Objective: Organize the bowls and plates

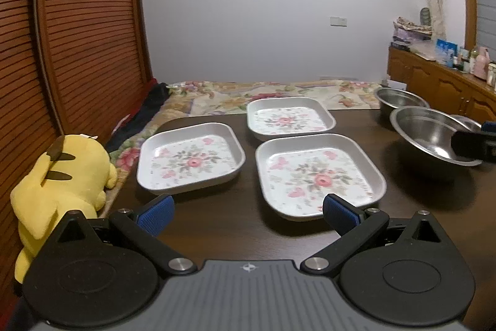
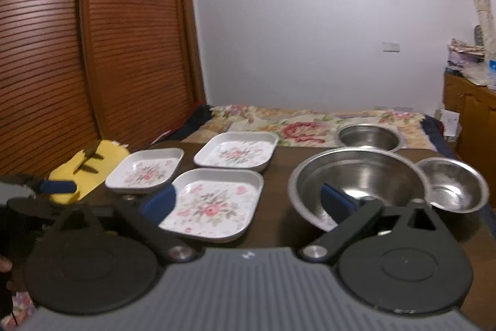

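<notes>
Steel large bowl (image 1: 434,138) sits cut off at my left view's right edge, the right gripper (image 1: 474,145) blocking its rim; my left gripper (image 1: 248,211) is spread wide before three floral plates (image 1: 319,174) on the dark counter (image 1: 223,225). From the right view, blurred, my right gripper (image 2: 248,202) is spread, one fingertip (image 2: 336,202) inside that bowl, a small bowl (image 2: 455,185) just beside it.

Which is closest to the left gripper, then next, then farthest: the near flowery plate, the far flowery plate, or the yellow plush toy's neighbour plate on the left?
Seen from the left wrist view, from the left gripper:
1. Near flowery plate, front right.
2. Left plate, by the yellow plush toy; close to first.
3. Far flowery plate, behind both.
</notes>
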Demonstrator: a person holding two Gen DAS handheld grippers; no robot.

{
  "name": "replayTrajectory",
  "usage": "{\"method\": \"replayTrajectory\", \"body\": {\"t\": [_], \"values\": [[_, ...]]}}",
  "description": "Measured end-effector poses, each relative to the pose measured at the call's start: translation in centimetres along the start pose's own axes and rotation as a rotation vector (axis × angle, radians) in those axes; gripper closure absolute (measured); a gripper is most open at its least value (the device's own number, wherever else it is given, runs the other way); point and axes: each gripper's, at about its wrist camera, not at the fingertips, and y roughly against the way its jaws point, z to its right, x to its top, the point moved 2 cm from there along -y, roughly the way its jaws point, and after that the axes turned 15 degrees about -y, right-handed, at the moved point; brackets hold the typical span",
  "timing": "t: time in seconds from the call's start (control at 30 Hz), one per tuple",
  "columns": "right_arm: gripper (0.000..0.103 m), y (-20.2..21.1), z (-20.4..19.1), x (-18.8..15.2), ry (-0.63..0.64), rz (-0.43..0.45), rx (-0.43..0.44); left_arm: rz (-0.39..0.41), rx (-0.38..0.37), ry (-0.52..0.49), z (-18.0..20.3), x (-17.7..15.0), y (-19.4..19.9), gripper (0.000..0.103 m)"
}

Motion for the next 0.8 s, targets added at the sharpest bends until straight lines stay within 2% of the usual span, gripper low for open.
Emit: {"method": "replayTrajectory", "body": {"t": [0.27,0.43,0.57,0.67,0.8], "values": [[0.02,-2.7,-1.5,-0.9,0.025,-0.09,0.027,0.009,0.014,0.002,-1.9,0.3,-1.1,0.0],[0.023,-4.4,-2.0,-1.2,0.038,-0.13,0.029,0.024,-0.023,0.012,-2.7,0.5,-2.1,0.0],[0.032,-5.6,-2.2,-1.5,0.048,-0.158,0.022,0.028,-0.055,0.019,-2.8,0.7,-3.1,0.0],[0.038,-6.3,-2.1,-1.8,0.056,-0.172,0.008,0.011,-0.109,0.034,-2.9,0.8,-4.2,0.007],[0.045,-7.0,-1.9,-1.9,0.045,-0.178,-0.003,0.003,-0.134,0.041,-2.8,0.9,-5.1,0.015]]}}
